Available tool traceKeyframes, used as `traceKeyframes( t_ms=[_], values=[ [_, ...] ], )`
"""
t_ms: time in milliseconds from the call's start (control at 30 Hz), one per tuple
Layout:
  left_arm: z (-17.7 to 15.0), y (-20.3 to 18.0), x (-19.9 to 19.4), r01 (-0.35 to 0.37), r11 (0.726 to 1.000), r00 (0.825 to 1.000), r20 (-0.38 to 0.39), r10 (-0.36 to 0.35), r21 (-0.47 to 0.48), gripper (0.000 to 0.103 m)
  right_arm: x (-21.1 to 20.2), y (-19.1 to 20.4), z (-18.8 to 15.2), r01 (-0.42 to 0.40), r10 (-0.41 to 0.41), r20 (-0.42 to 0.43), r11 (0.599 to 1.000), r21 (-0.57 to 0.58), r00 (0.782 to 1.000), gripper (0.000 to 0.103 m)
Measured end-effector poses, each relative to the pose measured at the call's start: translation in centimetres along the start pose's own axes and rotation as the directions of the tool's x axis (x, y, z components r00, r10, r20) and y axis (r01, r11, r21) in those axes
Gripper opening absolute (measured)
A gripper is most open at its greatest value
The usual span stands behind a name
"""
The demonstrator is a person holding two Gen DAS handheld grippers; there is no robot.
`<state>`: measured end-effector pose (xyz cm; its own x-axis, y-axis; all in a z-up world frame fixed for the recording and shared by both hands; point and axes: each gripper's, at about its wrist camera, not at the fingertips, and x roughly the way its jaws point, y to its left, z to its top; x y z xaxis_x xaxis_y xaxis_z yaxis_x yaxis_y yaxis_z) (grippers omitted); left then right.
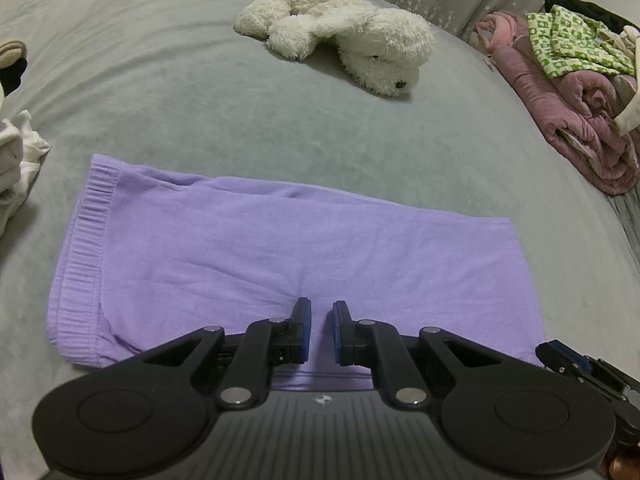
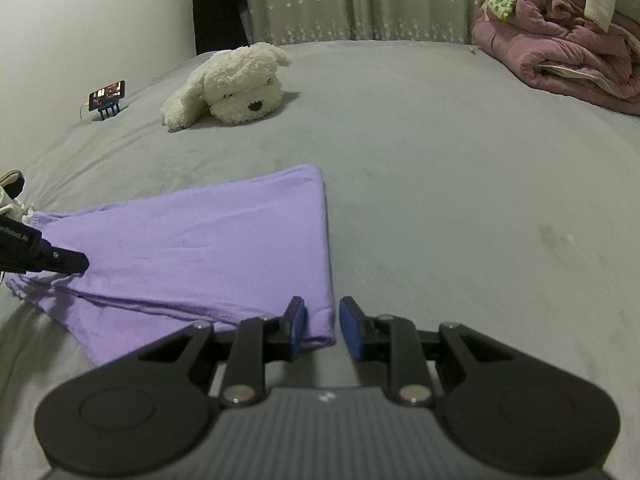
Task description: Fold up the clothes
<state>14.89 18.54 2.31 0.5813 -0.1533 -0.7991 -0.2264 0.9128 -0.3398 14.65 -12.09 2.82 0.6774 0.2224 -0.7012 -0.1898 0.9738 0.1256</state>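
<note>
Left gripper (image 1: 319,320) hangs low over the near edge of the lavender knit garment (image 1: 256,252), angled down, jaws nearly together with a narrow slit between the blue pads (image 1: 306,322); nothing sits in that slit, and purple fabric shows through it from below. Right gripper (image 2: 323,322) points down at the garment's near right corner (image 2: 320,332). Its jaws stand slightly apart. Left pad lies over the fabric's corner, right pad (image 2: 352,332) over the bare grey bedsheet (image 2: 440,200); the folded edge runs up between them. Cannot tell if either pad touches cloth.

Garment lies flat on the sheet, folded into a long rectangle. Ribbed hem (image 1: 80,248) at the left end, in the left wrist view. Straight folded edge (image 2: 326,240) at the right end. A few shallow creases along the near side.

Right wrist view catches the left gripper's black finger (image 2: 60,262) reaching in over the purple cloth from the left.

Beyond the garment: 1 white plush dog (image 1: 344,40) lying on its side, well apart. Far left, a phone on a small blue stand (image 2: 108,98). Right side, a rolled mauve quilt (image 1: 580,120) with green-and-white patterned cloth (image 1: 572,44) on top. White clothing (image 1: 16,160) bunched at the left edge. Star-print curtain (image 2: 340,0) behind the bed.
</note>
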Motion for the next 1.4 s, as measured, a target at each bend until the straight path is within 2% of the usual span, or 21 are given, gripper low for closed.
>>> traceKeyframes(
  t_ms=[900,1100,1167,1400],
  values=[
    [-0.2,-0.4,0.1,-0.016,1.0,1.0,0.002,0.016,0.017,0.01,-2.1,-1.9,-1.6,-0.003,0.004,-0.008,0.999,0.038,1.0,0.022],
    [-0.2,-0.7,-0.2,-0.014,1.0,1.0,-0.003,0.014,0.014,0.011,-2.6,-2.8,-1.7,-0.032,0.032,-0.001,0.995,0.095,0.999,0.027],
    [-0.2,-0.7,-0.3,-0.009,1.0,1.0,-0.004,0.009,0.014,0.016,-2.6,-3.0,-1.7,-0.044,0.044,0.003,0.992,0.114,0.999,0.032],
    [-0.2,-0.8,-0.6,0.009,1.0,1.0,-0.006,-0.009,0.007,0.016,-2.7,-3.4,-1.3,-0.07,0.066,0.03,0.982,0.173,0.997,0.04]
  ],
)
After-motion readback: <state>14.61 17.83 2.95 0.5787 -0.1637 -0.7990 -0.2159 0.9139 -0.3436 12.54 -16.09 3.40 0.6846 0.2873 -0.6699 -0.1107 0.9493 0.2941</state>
